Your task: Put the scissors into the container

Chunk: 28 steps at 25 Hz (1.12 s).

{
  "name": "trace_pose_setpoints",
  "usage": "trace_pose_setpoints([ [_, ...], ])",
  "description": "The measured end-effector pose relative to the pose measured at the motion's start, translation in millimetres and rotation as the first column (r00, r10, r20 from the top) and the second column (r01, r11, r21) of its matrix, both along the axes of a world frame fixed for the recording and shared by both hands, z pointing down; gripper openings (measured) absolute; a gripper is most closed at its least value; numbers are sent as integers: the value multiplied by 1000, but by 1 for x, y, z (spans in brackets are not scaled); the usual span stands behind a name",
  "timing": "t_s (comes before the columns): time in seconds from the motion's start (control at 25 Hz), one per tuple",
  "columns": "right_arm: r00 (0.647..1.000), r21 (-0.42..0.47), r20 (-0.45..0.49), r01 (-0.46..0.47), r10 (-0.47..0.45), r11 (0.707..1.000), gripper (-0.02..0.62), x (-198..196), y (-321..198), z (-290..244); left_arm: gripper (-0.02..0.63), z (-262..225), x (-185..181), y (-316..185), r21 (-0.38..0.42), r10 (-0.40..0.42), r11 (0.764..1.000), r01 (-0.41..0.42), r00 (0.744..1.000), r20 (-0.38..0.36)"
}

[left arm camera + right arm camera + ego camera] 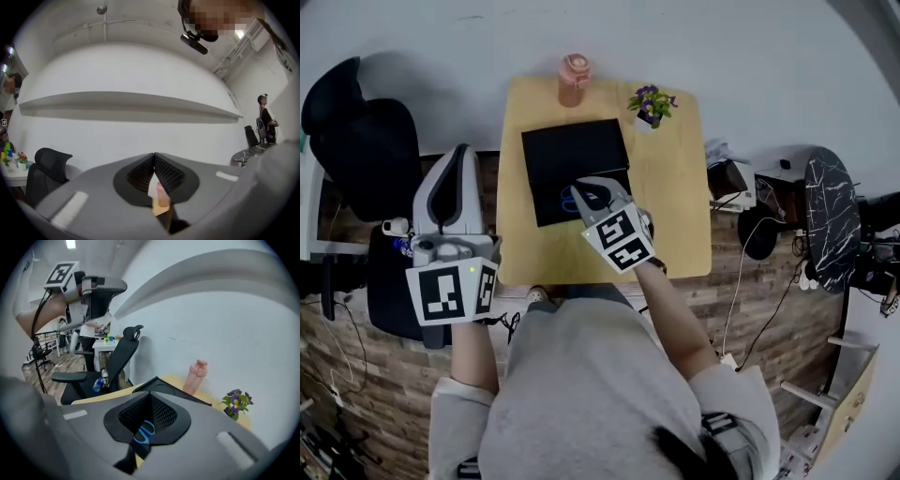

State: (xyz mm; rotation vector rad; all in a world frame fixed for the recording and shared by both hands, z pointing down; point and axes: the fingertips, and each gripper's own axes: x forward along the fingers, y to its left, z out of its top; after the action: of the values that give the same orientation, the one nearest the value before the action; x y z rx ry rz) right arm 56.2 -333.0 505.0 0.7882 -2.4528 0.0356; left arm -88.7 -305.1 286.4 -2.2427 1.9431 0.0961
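Right hand-held gripper (579, 190) sits low over the near edge of the black container (572, 150), and its own view has the jaws pressed tip to tip with nothing seen clamped between them. Right under those tips, through the gap, there are the scissors (144, 432): two blue handle loops against the dark container floor. From the head view the scissors (567, 200) lie inside the container's near part, just left of the jaw tips; whether they touch the tips, I can't tell.

Over to the left hand-held gripper (461, 150): jaws together as well, empty, held off the left side of the worktop (675, 206) and pointing up and away. Each gripper's cube carries black-and-white square markers, the only print on show.

Out across the light wooden worktop, the container takes the middle. A pink bottle (573, 80) stands upright at the far edge, just beyond the container's far side. To its right, near the far right corner, is a small pot of purple and yellow flowers (651, 105). A black office chair (366, 141) stands left of the worktop, beyond the left gripper.
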Motion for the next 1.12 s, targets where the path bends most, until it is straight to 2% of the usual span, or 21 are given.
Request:
trace_pose_setpoints([
  [0.2, 985, 69, 111, -139, 131, 988, 3, 15, 3, -45, 58, -3, 14, 3, 11, 79, 997, -79, 997, 2],
  [0.48, 941, 157, 215, -297, 261, 942, 3, 35, 12, -95, 58, -8, 26, 7, 23, 170, 985, -170, 985, 8],
  [0.72, 897, 195, 301, -390, 324, 900, 4, 50, 25, -133, 58, -11, 31, 14, 30, 221, 975, -221, 975, 6],
  [1.12, 833, 270, 389, -511, 393, 816, 3, 75, 51, -181, 58, -16, 40, 26, 45, 294, 955, -294, 956, 9],
])
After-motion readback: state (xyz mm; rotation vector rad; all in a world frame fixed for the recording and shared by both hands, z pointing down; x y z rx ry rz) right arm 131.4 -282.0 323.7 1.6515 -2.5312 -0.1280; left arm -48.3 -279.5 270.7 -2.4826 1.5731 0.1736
